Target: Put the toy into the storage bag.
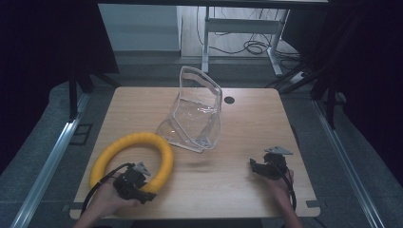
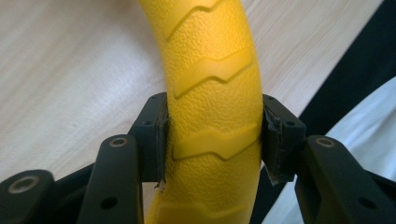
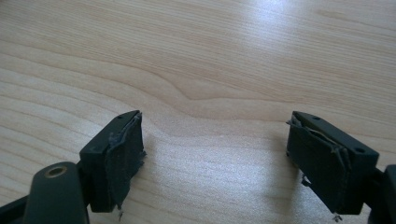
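High view first: we have our left claw (image 1: 142, 189) clenched on the near right arc of the yellow ring (image 1: 132, 159), which lies on the near left part of the bench (image 1: 247, 123). Left gripper view confirms the grip, with both pads pressing the ring's textured, chevron-ribbed tube (image 2: 212, 112) from either side, so we judge the pick-up itself as done. Whether the ring is already clear of the wood we cannot tell; most of it looks to rest on the bench.

Our right claw (image 1: 256, 167) sits at the near right, well apart from the ring, and in the right gripper view (image 3: 219, 154) its jaws stand released over bare wood with nothing between them.

Toward the far middle stands a clear plastic bag (image 1: 197, 114), mouth up and slumped, untouched. If the ring is meant for it, we judge that carrying it across, holding the bag open and dropping it in are all left.
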Demonstrator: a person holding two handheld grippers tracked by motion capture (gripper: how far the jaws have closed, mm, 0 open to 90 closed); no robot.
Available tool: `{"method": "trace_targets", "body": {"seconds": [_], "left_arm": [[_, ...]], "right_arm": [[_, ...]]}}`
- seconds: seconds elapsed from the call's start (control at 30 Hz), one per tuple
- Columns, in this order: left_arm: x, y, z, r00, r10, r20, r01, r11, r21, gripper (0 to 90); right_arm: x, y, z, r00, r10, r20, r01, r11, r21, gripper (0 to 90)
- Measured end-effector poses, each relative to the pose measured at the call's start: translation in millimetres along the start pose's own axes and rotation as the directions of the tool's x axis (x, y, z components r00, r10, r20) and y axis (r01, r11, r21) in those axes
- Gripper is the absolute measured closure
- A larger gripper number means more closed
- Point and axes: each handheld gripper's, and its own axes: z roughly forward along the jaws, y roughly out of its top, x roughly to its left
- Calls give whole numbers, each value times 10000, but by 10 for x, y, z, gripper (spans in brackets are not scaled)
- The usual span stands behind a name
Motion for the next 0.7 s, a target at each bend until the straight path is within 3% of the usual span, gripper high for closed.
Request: {"method": "trace_targets", "body": {"seconds": [0.1, 0.17, 0.4, 0.7], "left_arm": [[79, 11, -179, 9988, -220, 445, 255, 9965, -791, 503], [98, 16, -213, 9985, -215, 494, 258, 9957, -892, 503], [217, 42, -425, 9936, -415, 1054, 600, 9820, -1789, 506], [418, -8, -645, 9766, -774, 2005, 1302, 9553, -2653, 506]], "right_arm": [[-1, 0, -1, 10000, 19, 22, -19, 10000, -1, 192], [0, 0, 0, 10000, 25, 18, -25, 10000, -5, 192], [-2, 1, -1, 10000, 42, 71, -42, 10000, 4, 193], [-4, 2, 0, 9999, 63, 105, -63, 10000, -9, 195]]}}
